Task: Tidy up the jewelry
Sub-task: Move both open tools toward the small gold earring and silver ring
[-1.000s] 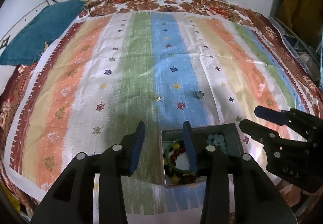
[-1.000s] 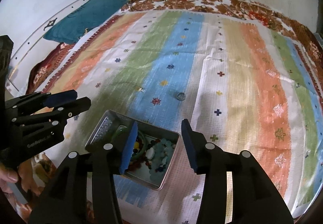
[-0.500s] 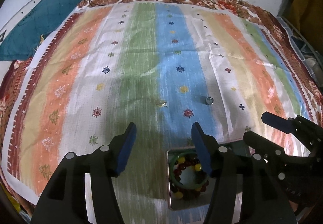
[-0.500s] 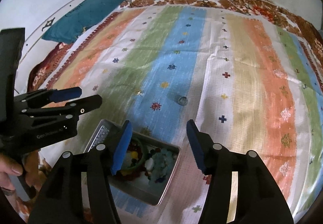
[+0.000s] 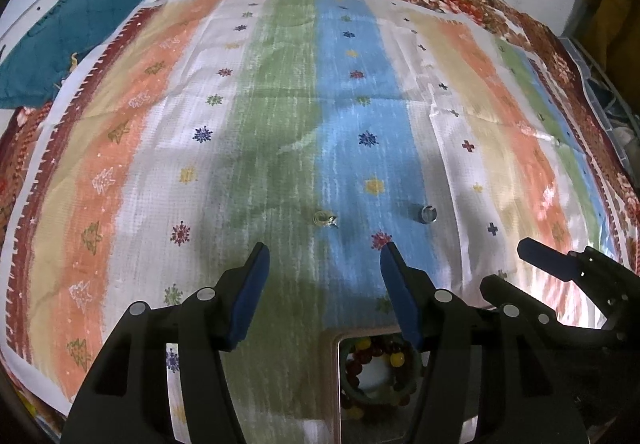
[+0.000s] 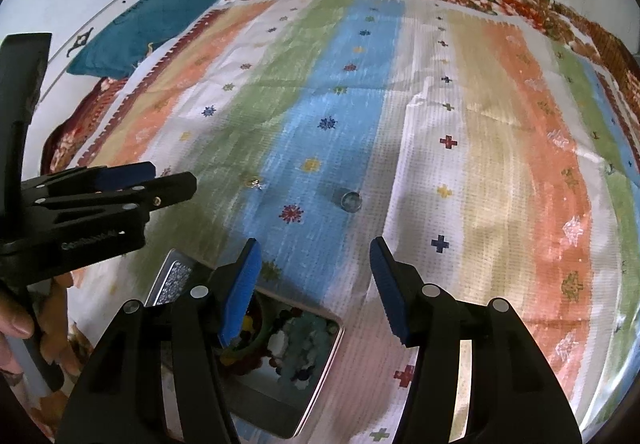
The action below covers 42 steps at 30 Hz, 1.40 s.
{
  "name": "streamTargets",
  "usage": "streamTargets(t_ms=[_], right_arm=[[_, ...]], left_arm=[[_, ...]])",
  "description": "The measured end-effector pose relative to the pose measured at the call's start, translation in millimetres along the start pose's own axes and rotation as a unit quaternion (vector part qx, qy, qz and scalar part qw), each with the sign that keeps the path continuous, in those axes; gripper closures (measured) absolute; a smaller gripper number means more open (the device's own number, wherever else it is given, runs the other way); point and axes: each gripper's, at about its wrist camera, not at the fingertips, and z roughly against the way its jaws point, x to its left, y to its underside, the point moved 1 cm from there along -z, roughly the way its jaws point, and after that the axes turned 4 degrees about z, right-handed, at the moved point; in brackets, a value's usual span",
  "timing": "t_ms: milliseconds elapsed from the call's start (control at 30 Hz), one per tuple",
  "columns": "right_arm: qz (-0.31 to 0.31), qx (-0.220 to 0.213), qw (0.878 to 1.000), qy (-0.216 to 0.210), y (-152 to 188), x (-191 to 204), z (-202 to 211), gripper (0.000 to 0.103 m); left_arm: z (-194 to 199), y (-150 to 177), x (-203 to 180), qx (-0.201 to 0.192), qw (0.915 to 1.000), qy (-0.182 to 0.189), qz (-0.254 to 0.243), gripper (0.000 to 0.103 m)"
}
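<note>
A small gold ring (image 5: 326,219) lies on the striped cloth at the green-blue border, just beyond my open, empty left gripper (image 5: 324,258). It also shows in the right wrist view (image 6: 255,183). A small silver ring (image 5: 427,213) lies to its right on the blue stripe, ahead of my open, empty right gripper (image 6: 315,254); it shows there too (image 6: 351,200). A metal tin (image 6: 320,360) with bead bracelets (image 5: 376,368) and pale stones sits below both grippers.
The striped cloth (image 5: 280,104) covers a floral bedspread. A teal pillow (image 5: 80,32) lies at the far left. A white wall with cables runs along the back. The left gripper (image 6: 100,196) shows at the left of the right wrist view.
Both grippers have moved forward over the cloth toward the two rings. The tin has slid toward the bottom of both views. Both jaws stay open.
</note>
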Motion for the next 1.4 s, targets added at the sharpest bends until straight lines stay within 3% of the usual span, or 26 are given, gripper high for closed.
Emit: streamTargets(t_ms=[500,1400], right_arm=[[0.005,0.007,1.000,0.018,-13.4,-4.4,-17.1,0.047],[-0.010,0.046,0.999,0.002,-28.9,-20.0,-57.7,0.046]], left_arm=[[-20.3,-11.5,-4.5,0.014,0.9999,-0.004,-0.008,0.045],[-65.6,-26.7,-11.3,0.059,0.9975,0.002,-0.039,0.044]])
